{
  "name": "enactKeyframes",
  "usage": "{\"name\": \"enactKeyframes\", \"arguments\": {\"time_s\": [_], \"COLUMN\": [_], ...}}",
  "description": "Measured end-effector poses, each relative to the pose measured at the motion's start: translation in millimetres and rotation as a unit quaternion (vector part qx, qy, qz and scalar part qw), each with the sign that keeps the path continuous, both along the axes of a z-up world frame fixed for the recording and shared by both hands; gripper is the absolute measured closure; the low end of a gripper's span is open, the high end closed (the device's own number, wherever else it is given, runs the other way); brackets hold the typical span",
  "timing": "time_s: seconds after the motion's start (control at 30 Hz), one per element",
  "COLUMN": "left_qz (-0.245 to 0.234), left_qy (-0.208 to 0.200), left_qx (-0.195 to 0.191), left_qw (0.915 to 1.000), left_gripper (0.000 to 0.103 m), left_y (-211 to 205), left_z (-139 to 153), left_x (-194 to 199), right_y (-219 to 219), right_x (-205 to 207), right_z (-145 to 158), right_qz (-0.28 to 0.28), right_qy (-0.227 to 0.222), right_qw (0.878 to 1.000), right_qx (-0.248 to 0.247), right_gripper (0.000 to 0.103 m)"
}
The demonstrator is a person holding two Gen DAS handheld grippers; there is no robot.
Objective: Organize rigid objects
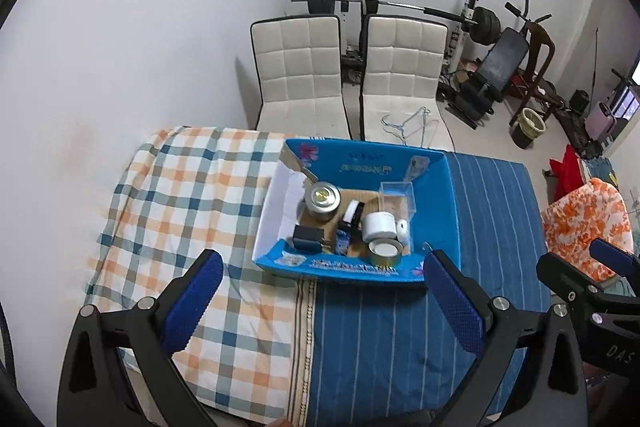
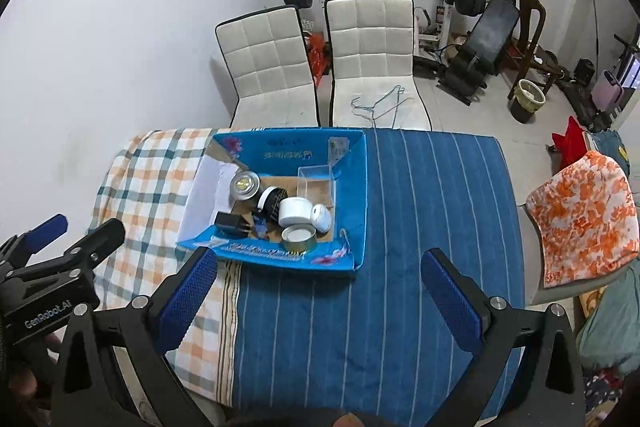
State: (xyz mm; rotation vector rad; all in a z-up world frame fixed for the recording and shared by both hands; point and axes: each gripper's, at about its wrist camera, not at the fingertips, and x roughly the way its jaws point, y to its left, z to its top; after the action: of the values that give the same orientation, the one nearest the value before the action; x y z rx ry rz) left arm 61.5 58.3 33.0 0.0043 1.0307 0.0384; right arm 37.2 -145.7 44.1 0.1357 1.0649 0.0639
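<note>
A blue cardboard box (image 1: 360, 269) (image 2: 360, 187) sits on the cloth-covered table. Inside lie a silver tin (image 1: 322, 201) (image 2: 244, 185), a white roll (image 1: 379, 225) (image 2: 295, 211), a tape ring (image 1: 386, 251) (image 2: 299, 238), a black charger (image 1: 307, 239) (image 2: 231, 223), a black-and-white jar (image 1: 352, 213) (image 2: 272, 203), a small white disc (image 1: 402, 230) (image 2: 322, 218) and a clear plastic case (image 1: 396, 191) (image 2: 315, 179). My left gripper (image 1: 322, 281) hovers open, above the box's near edge. My right gripper (image 2: 318, 279) is open too, above the striped cloth (image 2: 420, 219) to the box's right. Neither holds anything.
A checked cloth (image 1: 192, 187) covers the table's left part, a blue striped one the right. Two white padded chairs (image 1: 300, 75) (image 1: 400, 75) stand behind the table, wire hangers (image 1: 412, 125) on one. Weight equipment (image 1: 480, 23) lines the wall. An orange floral cushion (image 2: 580, 223) lies to the right.
</note>
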Motion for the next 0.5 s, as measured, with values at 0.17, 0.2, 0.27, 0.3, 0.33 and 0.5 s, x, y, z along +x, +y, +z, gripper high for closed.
{"name": "enactKeyframes", "arguments": {"time_s": [0.17,0.2,0.27,0.3,0.33,0.5], "left_qz": [0.002,0.002,0.001,0.001,0.001,-0.002], "left_qy": [-0.003,-0.002,-0.003,-0.002,-0.001,-0.001], "left_qx": [0.006,0.009,0.011,0.012,0.012,0.011], "left_qw": [1.0000,1.0000,0.9999,0.9999,0.9999,0.9999], "left_gripper": [0.000,0.000,0.000,0.000,0.000,0.000], "left_y": [2,2,3,3,3,4], "left_z": [-8,-10,-12,-13,-13,-13], "left_x": [14,17,21,23,24,29], "right_y": [1,1,0,-1,1,-1], "right_x": [18,20,24,26,27,31], "right_z": [-12,-14,-16,-16,-18,-20], "right_qz": [-0.013,-0.015,-0.017,-0.020,-0.021,-0.024], "right_qy": [-0.003,-0.003,-0.002,-0.003,-0.004,-0.003], "right_qw": [1.000,1.000,1.000,1.000,1.000,1.000], "right_qx": [-0.011,-0.012,-0.014,-0.015,-0.017,-0.017], "right_gripper": [0.000,0.000,0.000,0.000,0.000,0.000]}}
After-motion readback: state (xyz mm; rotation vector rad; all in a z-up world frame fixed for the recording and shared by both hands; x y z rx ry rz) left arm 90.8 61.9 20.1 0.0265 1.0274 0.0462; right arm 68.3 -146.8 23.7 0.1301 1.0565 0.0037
